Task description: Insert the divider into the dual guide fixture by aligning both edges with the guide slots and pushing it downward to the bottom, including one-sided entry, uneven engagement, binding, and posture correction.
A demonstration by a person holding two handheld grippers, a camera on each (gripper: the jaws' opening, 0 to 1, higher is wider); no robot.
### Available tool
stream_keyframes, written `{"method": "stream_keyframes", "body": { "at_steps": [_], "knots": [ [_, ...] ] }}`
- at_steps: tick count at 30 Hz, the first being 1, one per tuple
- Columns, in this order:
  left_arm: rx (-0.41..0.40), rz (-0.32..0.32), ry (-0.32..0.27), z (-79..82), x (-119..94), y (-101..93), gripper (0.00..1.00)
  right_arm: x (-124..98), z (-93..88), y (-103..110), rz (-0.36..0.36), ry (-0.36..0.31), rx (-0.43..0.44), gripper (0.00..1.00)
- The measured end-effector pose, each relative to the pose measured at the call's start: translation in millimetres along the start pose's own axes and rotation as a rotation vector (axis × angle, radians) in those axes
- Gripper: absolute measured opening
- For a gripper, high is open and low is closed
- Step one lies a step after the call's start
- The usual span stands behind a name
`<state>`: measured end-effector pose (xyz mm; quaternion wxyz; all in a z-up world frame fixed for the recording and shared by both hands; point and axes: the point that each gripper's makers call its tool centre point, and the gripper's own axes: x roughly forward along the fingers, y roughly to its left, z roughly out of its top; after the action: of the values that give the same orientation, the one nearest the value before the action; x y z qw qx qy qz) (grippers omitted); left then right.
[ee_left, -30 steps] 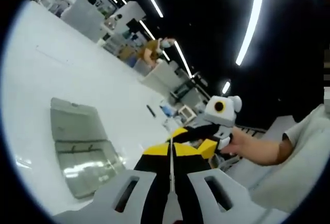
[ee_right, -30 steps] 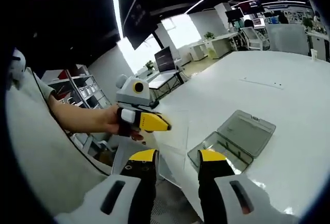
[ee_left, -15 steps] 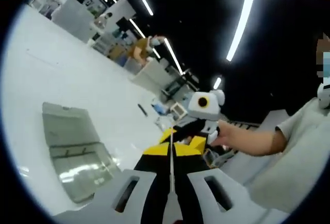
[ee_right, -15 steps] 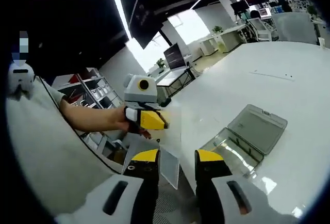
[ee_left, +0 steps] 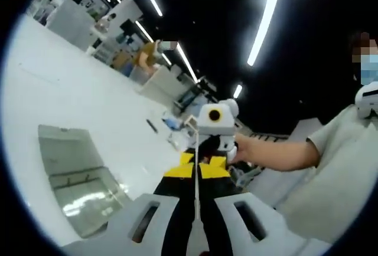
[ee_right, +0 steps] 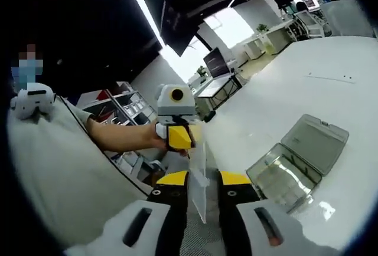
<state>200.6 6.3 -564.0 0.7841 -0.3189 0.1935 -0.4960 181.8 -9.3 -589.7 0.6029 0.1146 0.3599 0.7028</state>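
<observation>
the divider (ee_right: 198, 173), a thin clear sheet, stands edge-on between the jaws of the right gripper (ee_right: 203, 178), whose yellow tips sit close on either face of it, so i judge that gripper clamped on the sheet. just beyond, the left gripper (ee_right: 179, 137) pinches the same sheet's upper part, held by a person's hand (ee_right: 155, 144). in the left gripper view the sheet shows as a pale line (ee_left: 195, 200) running up between the left gripper's (ee_left: 196, 172) own tips, which are pressed together on it. holding it at two spots looks meant to keep the thin, floppy sheet flat and square so both edges can meet the slots together rather than one side going in first.

further out, to the right of the right gripper's jaws, the fixture (ee_right: 297, 163), a clear open case with its lid folded back, lies on the white table (ee_right: 283, 102); in the left gripper view it lies to the left of the jaws (ee_left: 77, 185). the divider is up in the air, well apart from the case, so insertion has not begun.
</observation>
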Motion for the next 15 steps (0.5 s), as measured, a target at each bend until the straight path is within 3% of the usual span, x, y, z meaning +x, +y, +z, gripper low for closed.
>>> {"method": "stream_keyframes", "body": {
  "at_steps": [15],
  "knots": [
    [0.02, -0.045, -0.001, -0.4, 1.0, -9.2, 0.0, 4.0, -3.5, 8.7, 0.077, -0.003, 0.041, 0.08]
  ]
}}
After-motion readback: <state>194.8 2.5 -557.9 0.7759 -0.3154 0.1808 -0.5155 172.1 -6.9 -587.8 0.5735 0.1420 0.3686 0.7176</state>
